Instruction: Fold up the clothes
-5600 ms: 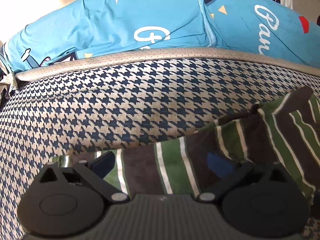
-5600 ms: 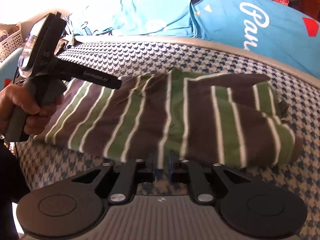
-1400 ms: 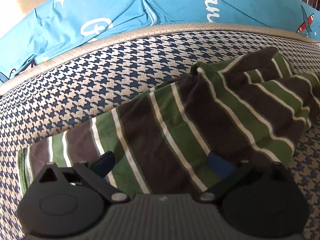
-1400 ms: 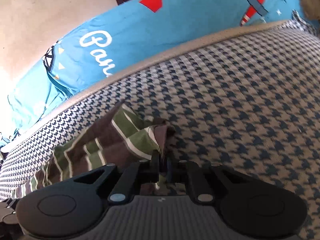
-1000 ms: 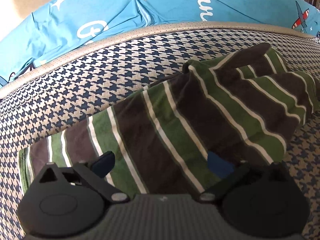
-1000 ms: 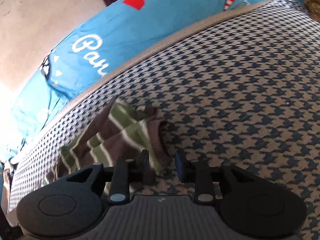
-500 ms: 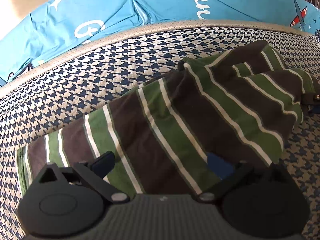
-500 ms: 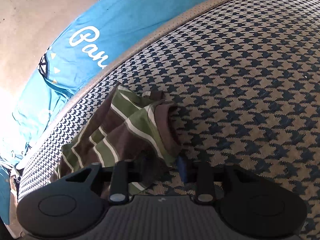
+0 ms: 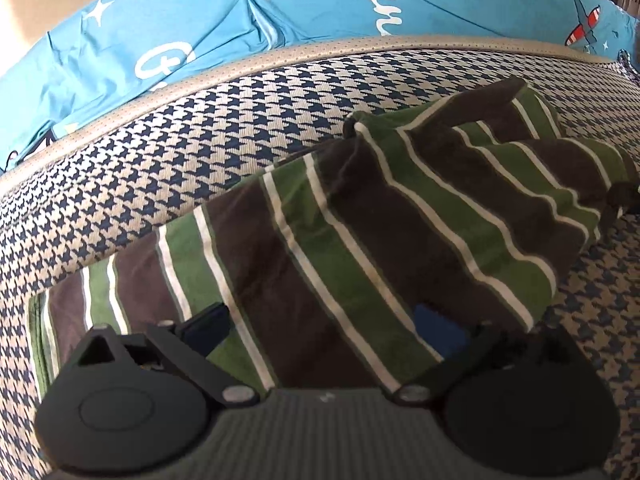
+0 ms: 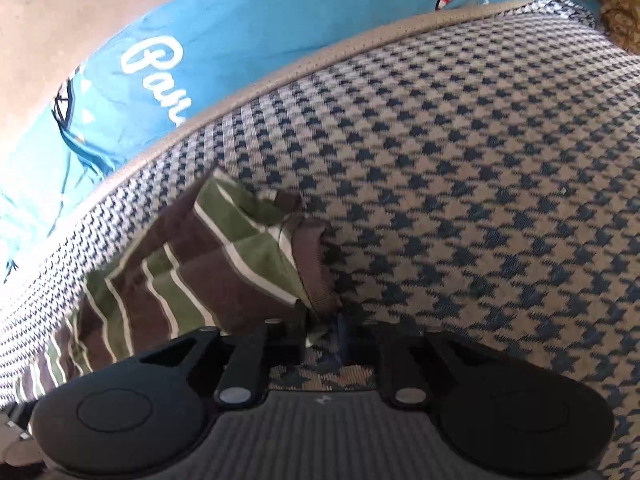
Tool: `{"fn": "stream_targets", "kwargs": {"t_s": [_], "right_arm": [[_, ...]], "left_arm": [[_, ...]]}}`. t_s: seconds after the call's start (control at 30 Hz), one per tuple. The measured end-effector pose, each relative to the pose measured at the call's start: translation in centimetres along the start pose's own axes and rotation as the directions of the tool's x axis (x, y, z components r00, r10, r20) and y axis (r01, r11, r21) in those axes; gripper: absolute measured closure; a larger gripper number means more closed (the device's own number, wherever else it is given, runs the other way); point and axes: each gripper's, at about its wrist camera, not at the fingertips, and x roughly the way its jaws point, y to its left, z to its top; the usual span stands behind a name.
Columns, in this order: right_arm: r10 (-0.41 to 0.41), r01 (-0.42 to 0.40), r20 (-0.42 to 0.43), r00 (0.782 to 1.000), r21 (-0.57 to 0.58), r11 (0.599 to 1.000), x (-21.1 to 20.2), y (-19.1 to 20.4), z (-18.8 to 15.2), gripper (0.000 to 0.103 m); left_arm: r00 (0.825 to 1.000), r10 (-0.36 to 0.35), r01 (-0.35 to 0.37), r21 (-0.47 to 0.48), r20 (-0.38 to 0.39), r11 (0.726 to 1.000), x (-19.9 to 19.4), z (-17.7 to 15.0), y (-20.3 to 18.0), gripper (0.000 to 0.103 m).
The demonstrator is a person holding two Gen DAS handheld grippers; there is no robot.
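On the houndstooth-patterned mattress (image 9: pixel 248 136) lies the green and brown striped garment (image 9: pixel 360 232). Left gripper (image 9: pixel 320 326) stands wide apart over it, grasping nothing. Right gripper (image 10: pixel 322 330), jaws just reopening a little, pinches the brown hem; better to clench firmly before lifting the fold.

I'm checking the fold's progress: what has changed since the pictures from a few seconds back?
The striped garment, earlier spread wide, is now bunched at its right end. The right tool left the near hem, went to that end's cuff, let go and re-gripped; its jaws have just been opening slightly, cuff between them. The left tool stays open over the cloth; houndstooth cover and blue pillows unchanged.
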Motion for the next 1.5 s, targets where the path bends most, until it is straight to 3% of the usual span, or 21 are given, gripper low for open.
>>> {"fn": "stream_targets", "kwargs": {"t_s": [0.03, 0.2, 0.33, 0.47, 0.6, 0.73, 0.97, 1.27, 1.47, 1.5], "right_arm": [[-0.004, 0.003, 0.008, 1.0, 0.007, 1.0, -0.3, -0.1, 0.2, 0.074], [-0.017, 0.019, 0.069, 0.998, -0.03, 0.999, -2.8, -0.5, -0.4, 0.074], [-0.016, 0.02, 0.06, 0.998, -0.061, 0.998, -4.0, -0.7, -0.8, 0.074], [0.124, -0.111, 0.069, 0.99, -0.17, 0.979, -4.6, 0.6, -1.4, 0.074], [0.211, -0.209, -0.02, 0.977, -0.248, 0.946, -2.6, 2.9, -2.3, 0.085], [0.222, -0.22, -0.031, 0.975, -0.313, 0.924, -1.5, 4.5, -3.1, 0.085], [0.164, -0.187, -0.102, 0.981, -0.289, 0.939, 1.3, 5.0, -3.3, 0.086], [0.267, -0.247, 0.018, 0.964, -0.322, 0.914, -1.3, 4.7, -1.2, 0.086], [0.207, -0.167, 0.124, 0.97, -0.279, 0.946, -1.4, 3.8, 0.0, 0.084], [0.199, -0.157, 0.137, 0.97, -0.266, 0.951, -1.2, 3.6, 0.4, 0.077]], "left_arm": [[1.0, -0.004, 0.004, 0.004, -0.001, 1.0, -0.1, 0.0, 0.0, 0.0], [1.0, -0.026, 0.026, 0.029, -0.014, 0.999, -0.3, -0.1, -0.3, 0.0], [1.0, -0.023, 0.024, 0.055, -0.019, 0.998, -0.3, -0.4, -0.5, 0.0], [0.999, -0.033, 0.034, 0.019, -0.023, 0.999, -1.0, -1.3, 1.1, 0.0], [1.0, -0.024, 0.024, -0.031, -0.003, 0.999, -1.6, -0.5, 0.3, 0.0], [1.0, -0.018, 0.018, -0.081, 0.002, 0.997, 2.0, 1.9, -0.8, 0.0], [1.0, -0.017, 0.014, -0.104, -0.025, 0.995, 0.1, 0.1, 1.5, 0.0], [0.999, -0.019, 0.016, -0.096, -0.03, 0.995, -0.1, -0.4, 1.6, 0.0], [0.999, -0.018, 0.014, -0.097, -0.042, 0.995, 0.2, -0.7, 2.0, 0.0], [0.999, -0.018, 0.014, -0.097, -0.042, 0.995, 0.2, -0.7, 2.1, 0.0]]}}
